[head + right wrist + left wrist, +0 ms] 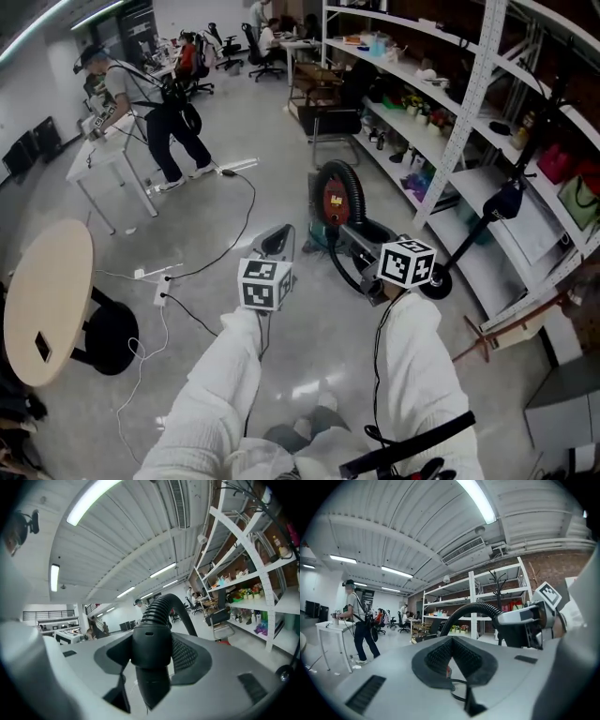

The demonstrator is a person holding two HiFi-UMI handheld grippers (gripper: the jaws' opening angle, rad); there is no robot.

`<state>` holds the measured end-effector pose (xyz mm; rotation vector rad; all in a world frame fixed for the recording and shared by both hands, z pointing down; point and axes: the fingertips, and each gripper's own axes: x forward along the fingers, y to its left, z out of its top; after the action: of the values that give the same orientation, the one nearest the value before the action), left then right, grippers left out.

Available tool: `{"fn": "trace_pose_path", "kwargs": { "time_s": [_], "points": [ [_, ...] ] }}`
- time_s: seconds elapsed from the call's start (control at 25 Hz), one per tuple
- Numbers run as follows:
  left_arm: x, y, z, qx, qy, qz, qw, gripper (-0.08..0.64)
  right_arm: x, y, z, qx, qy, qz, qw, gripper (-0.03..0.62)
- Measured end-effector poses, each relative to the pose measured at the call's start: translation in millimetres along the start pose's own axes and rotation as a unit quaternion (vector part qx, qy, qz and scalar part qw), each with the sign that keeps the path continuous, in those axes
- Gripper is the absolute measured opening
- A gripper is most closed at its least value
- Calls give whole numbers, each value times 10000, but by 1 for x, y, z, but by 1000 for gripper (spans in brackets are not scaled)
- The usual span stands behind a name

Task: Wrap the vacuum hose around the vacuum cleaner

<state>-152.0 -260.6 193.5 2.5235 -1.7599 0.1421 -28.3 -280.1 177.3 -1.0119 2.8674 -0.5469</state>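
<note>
Step in hand, in our view: wrap barely begun. Right claw (154, 641) pinches hose cuff (150, 656); left claw (451, 644) pressed together, empty. Vacuum cleaner (334, 200) stands on floor, vacuum hose (336, 167) arching over it. Next: carry cuff round cleaner w/o kinking.

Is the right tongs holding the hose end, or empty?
Holding it: in the right gripper view, the right tongs are shut on the black hose cuff, which fills the gap between them.

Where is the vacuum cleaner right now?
In the head view the vacuum cleaner sits on the floor right of centre, beside the shelving, just beyond the right gripper.
</note>
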Motion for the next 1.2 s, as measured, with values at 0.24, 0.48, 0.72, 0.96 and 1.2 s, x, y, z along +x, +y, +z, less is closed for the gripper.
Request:
{"fn": "trace_pose_path", "kwargs": {
  "time_s": [0.24,0.48,0.72,0.96,1.2],
  "points": [
    [66,-18,63,162,-235,-356,9990,2,-15,-28,115,25,-921,-137,9957,232],
    [150,-55,108,292,-399,-769,9958,2,-8,-93,184,-108,-1050,-529,9930,233],
    [242,-60,134,320,-440,-881,9946,2,33,-178,209,-55,-1025,-864,9910,235],
    [323,-25,140,178,-400,-767,9961,2,102,-245,219,-164,-919,-992,9907,238],
    [420,58,129,-3,-232,-666,9975,2,209,-306,236,-381,-714,-1062,9910,239]
  ]
}}
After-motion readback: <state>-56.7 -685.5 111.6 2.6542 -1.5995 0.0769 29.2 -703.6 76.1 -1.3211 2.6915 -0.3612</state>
